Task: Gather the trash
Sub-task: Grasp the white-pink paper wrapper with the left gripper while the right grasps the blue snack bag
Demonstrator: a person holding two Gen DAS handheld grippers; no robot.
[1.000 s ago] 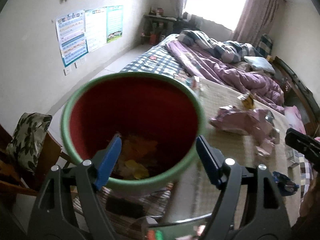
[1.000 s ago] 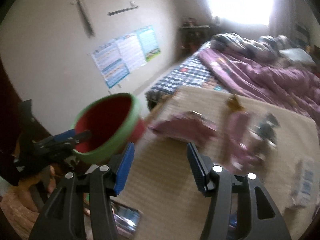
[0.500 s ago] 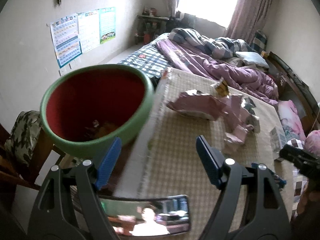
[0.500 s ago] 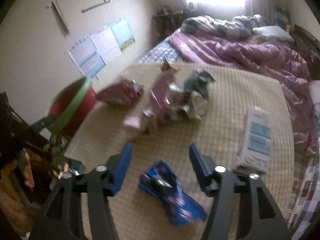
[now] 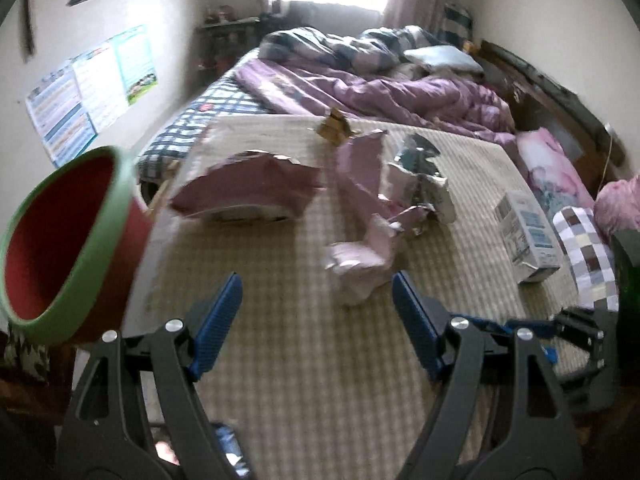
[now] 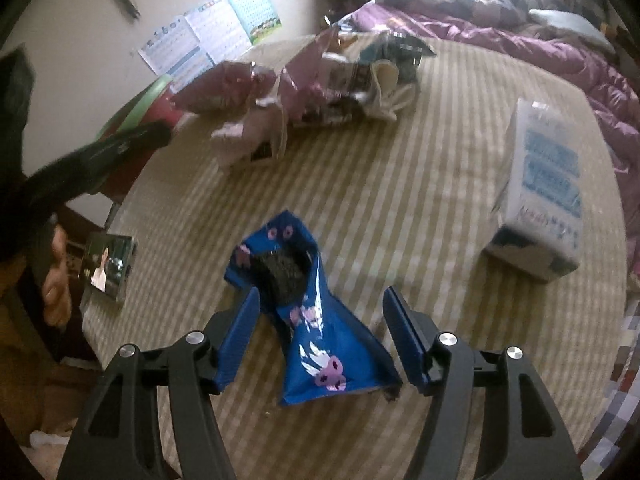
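right claw (image 6: 320, 336) straddles blue wrapper (image 6: 320, 332), unclamped.

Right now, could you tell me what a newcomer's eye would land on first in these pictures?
Probably the glossy blue snack wrapper, lying on the checked mat between the open right gripper fingers. Next, the heap of torn pink and silver packaging mid-mat, ahead of the open left gripper. At the mat's left edge stands a green-rimmed red bin.

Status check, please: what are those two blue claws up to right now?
Both grippers open, empty. Right gripper straddles torn blue snack wrapper on woven mat. Left gripper faces crumpled pink paper. Nothing blocking.
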